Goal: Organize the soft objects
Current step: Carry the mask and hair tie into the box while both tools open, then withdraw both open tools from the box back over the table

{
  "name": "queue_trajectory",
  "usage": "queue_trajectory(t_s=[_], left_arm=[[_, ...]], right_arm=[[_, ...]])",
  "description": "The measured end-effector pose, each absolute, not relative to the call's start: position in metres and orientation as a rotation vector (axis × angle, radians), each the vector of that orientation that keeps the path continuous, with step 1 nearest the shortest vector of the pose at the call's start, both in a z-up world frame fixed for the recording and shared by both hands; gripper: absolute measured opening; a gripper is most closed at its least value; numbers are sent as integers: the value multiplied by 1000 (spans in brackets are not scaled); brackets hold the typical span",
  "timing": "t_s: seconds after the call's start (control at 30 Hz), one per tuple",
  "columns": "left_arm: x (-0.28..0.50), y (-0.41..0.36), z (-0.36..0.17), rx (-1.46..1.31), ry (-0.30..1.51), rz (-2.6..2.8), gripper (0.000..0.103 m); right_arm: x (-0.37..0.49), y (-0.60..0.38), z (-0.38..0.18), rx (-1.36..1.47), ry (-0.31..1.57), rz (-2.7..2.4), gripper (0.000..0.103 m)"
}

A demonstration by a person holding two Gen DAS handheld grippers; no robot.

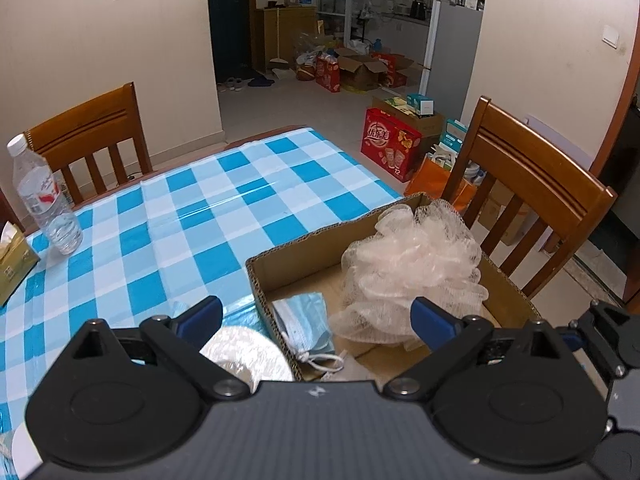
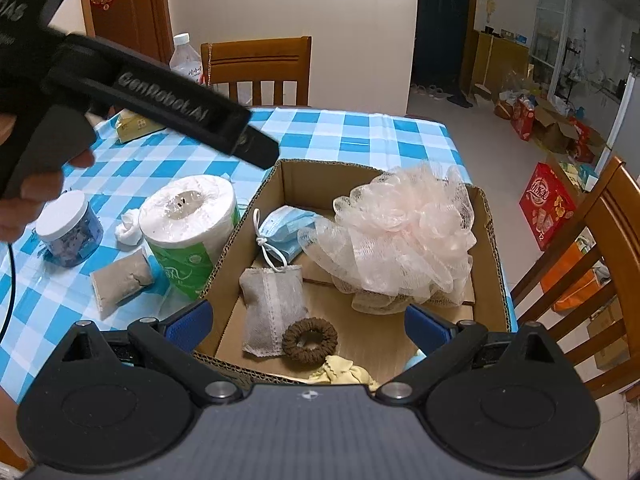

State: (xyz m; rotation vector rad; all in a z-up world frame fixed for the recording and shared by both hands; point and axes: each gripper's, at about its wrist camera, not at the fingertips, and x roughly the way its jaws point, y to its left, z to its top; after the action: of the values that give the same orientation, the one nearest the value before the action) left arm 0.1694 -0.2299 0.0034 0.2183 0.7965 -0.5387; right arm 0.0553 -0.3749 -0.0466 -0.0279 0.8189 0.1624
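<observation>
A dining table (image 2: 360, 128) under a blue-and-white checked cloth fills a tiled room, two wooden chairs drawn up to its edges and cartons heaped on the floor beyond. Near the table's right edge sits an open cardboard box (image 2: 490, 216) holding five soft items: one pink mesh bath pouf (image 2: 404, 232) against its far right wall, one blue face mask (image 2: 280, 228) by the left wall, one grey fabric sachet (image 2: 272, 308), one brown hair scrunchie (image 2: 310, 339) and one yellow cloth (image 2: 340, 372) at the near wall. Outside the box, just beside its left wall, stand one wrapped toilet roll (image 2: 188, 220), one second sachet (image 2: 120, 280), one crumpled white wad (image 2: 129, 228) and one white-lidded jar (image 2: 70, 228). One water bottle (image 1: 42, 196) and one tissue box (image 1: 14, 264) sit toward the table's far left corner. The left gripper (image 1: 316, 316) hangs over the box's left wall, fingers spread wide and empty, mask and pouf below. The right gripper (image 2: 306, 324) hovers over the near wall, fingers likewise released, gripping nothing.
</observation>
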Motion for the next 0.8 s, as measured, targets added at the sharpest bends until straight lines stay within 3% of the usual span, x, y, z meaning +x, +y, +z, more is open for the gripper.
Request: queue_trajectory(t_s=[0.8], left_arm=[[91,-125,-13,253,792,-378,101]], right_arm=[[48,-307,-45,-55,836,203,103]])
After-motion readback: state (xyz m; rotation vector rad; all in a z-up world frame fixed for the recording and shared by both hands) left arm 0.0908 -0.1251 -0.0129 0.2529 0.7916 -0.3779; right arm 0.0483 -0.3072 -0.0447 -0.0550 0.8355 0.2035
